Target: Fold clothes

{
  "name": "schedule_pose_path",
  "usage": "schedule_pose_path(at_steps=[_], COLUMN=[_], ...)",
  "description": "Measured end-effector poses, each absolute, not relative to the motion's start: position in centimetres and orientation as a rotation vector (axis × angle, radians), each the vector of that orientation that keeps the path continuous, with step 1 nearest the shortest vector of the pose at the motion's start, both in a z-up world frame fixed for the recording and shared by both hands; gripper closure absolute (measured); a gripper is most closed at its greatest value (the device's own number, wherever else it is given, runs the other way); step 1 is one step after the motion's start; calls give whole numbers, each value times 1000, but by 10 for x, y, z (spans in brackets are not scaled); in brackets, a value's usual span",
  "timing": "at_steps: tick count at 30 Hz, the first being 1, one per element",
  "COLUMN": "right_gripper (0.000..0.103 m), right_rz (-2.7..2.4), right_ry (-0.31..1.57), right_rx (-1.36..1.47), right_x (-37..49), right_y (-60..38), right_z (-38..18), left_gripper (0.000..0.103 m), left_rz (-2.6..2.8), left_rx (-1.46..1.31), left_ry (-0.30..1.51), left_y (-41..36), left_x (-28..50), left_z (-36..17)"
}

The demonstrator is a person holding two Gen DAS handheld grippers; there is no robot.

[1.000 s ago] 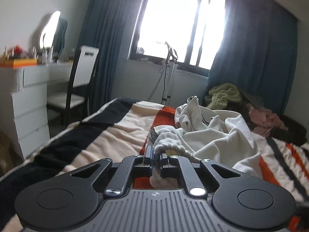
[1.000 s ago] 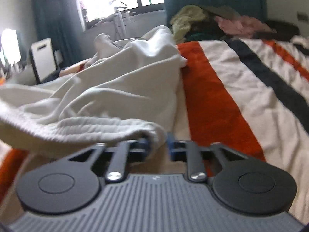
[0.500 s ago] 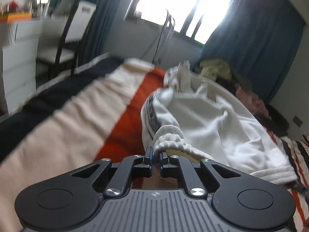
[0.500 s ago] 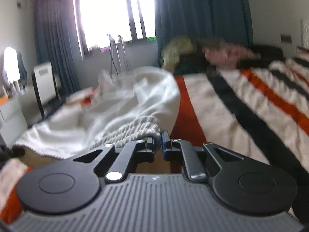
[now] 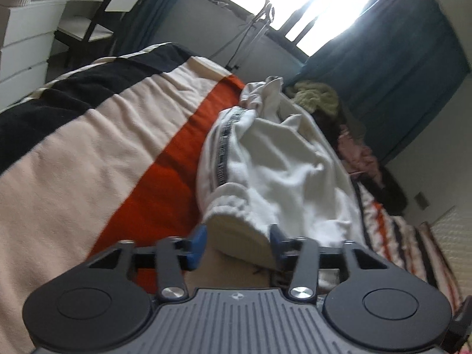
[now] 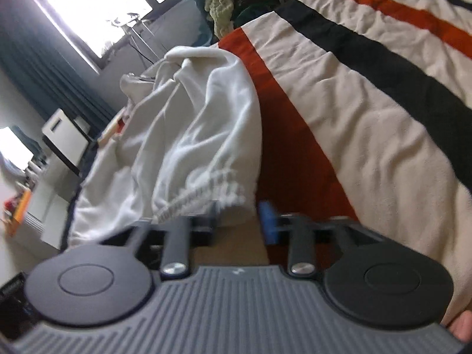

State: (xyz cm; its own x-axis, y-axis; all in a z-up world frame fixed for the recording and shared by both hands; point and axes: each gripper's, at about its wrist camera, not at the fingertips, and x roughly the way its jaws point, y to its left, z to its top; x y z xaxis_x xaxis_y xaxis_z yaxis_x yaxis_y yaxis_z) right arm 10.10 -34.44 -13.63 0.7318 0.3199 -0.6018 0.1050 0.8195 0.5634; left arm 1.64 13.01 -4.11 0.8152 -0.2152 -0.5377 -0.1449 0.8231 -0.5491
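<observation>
Daylight from a window [image 5: 321, 6] between dark blue curtains [image 5: 392, 67] falls on a bed [image 5: 97, 153] under a blanket striped cream, orange and black. One white garment [image 5: 280, 159] with a dark printed band down one side lies crumpled along the orange stripe, in the middle of the bed. At the far end sits a pile of clothes [image 5: 318, 97], a yellow-green piece on top and a pink one beside it. One white chair [image 6: 63, 135] and a white dresser [image 5: 20, 44] stand left of the bed. The left gripper [image 5: 237, 240] has its fingers spread wide, the ribbed cuff of the garment lying between them, near both blue pads but pinched by neither. The right gripper [image 6: 240, 221] also has its fingers parted; another ribbed cuff [image 6: 203, 191] drapes over the left one, hiding its tip, while the blue pad of the right finger [image 6: 267, 221] stands clear of the cloth above the orange stripe.
</observation>
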Motion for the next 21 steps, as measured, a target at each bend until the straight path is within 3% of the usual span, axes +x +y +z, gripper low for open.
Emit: schedule_pose_path(at_steps=[1,4,11,18,21], right_gripper=[24,25,26,35,52], right_rz=[144,186,150,127,180], right_ry=[747,738,764,778,788], right_rx=[636,681,826,849,919], right_x=[101,103,132,160,159], right_y=[-345,-344,-355,-351,-352], right_z=[-136,-137,-164,-185,-196], left_gripper=[33,22,26,54,67], left_rz=[-43,-33,-10,33,60], left_rx=[-624,-654,-728,-744,-757], left_ry=[623,603,680,693,696], left_y=[131,131,131,133,135], left_x=[16,28,73,90,94], left_z=[-41,-45,-76,-95,-102])
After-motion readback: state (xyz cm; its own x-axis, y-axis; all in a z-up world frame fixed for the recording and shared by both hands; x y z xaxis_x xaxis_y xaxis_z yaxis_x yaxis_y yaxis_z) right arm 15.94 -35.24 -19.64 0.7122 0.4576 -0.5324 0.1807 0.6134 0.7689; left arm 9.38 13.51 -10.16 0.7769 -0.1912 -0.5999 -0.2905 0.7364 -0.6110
